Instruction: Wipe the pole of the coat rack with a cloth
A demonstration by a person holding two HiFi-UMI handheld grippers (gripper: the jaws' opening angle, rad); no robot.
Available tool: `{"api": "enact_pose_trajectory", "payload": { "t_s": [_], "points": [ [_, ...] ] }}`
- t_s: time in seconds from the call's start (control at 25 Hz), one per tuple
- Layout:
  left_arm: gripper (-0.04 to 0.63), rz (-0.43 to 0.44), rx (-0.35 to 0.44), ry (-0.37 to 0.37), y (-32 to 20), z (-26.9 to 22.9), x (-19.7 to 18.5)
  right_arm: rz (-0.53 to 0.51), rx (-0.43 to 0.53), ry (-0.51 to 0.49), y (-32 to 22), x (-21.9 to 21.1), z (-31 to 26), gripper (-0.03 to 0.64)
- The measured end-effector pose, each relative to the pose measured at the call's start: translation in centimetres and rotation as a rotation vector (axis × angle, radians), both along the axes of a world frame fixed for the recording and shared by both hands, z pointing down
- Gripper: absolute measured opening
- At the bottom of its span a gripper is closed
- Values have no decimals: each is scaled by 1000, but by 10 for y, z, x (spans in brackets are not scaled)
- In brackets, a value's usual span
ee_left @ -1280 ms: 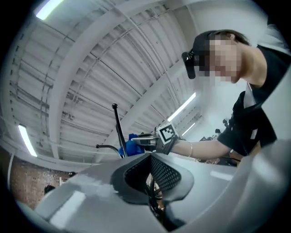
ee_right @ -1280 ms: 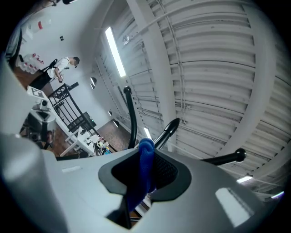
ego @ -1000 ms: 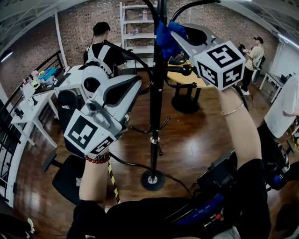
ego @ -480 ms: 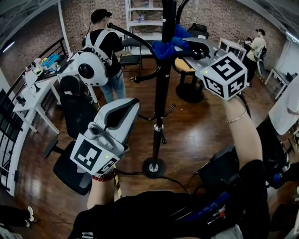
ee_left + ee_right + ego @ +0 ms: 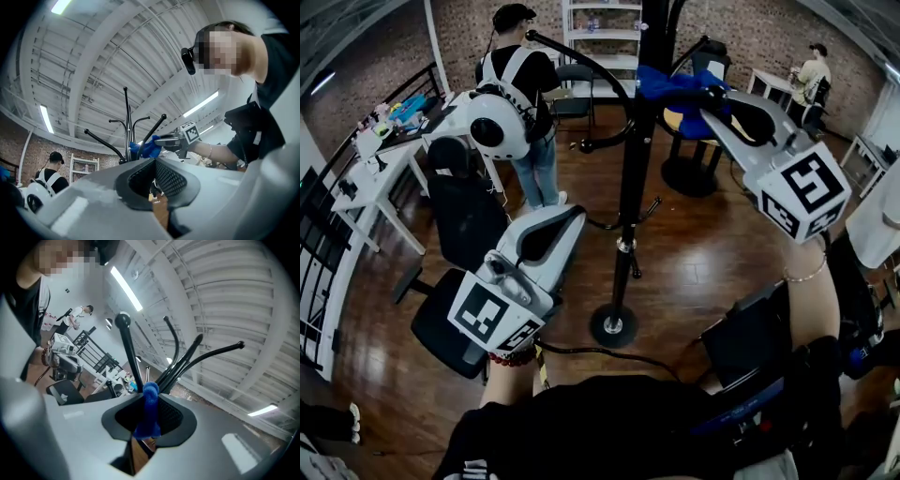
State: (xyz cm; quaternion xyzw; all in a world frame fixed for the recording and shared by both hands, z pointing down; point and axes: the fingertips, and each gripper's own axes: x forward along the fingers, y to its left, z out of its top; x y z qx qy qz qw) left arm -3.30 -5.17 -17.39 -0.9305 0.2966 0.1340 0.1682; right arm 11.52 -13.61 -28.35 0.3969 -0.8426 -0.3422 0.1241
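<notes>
The black coat rack pole rises from its round base in the middle of the head view. A blue cloth is pressed to the pole's right side, high up by the hooks. My right gripper is shut on the cloth, and hook arms fan out beyond its jaws. My left gripper hangs lower, left of the pole and apart from it, shut with nothing in it. In the left gripper view the rack, the cloth and the right gripper show above my jaws.
A person in a black shirt stands behind the rack. A black office chair and a white desk are at the left. A round table stands behind the pole, and another person at the far right. A cable crosses the wooden floor.
My right gripper has swung with the cloth from in front of the pole to its right side. My left gripper has dropped lower and away from the pole.
</notes>
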Motion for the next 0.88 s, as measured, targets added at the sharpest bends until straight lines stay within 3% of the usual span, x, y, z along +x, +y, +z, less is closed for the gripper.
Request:
{"api": "enact_pose_trajectory", "payload": {
  "t_s": [0.16,0.24,0.36,0.56,0.64,0.76,0.88],
  "points": [
    [6,-1,-12,10,5,0,-3,48,131,-209,30,41,-33,72],
    [7,19,-1,-37,9,6,1,44,132,-263,38,47,-34,72],
    [6,58,-13,-141,9,34,13,94,84,-188,22,29,0,72],
    [7,108,-76,-147,14,55,23,206,63,-220,-18,9,30,72],
    [6,112,-72,-167,20,59,24,277,78,-183,-30,8,38,72],
    [6,70,-58,-218,19,69,23,418,136,-51,-47,14,53,72],
    [6,22,-41,-215,14,69,23,497,214,114,-59,12,62,72]
  ]
}}
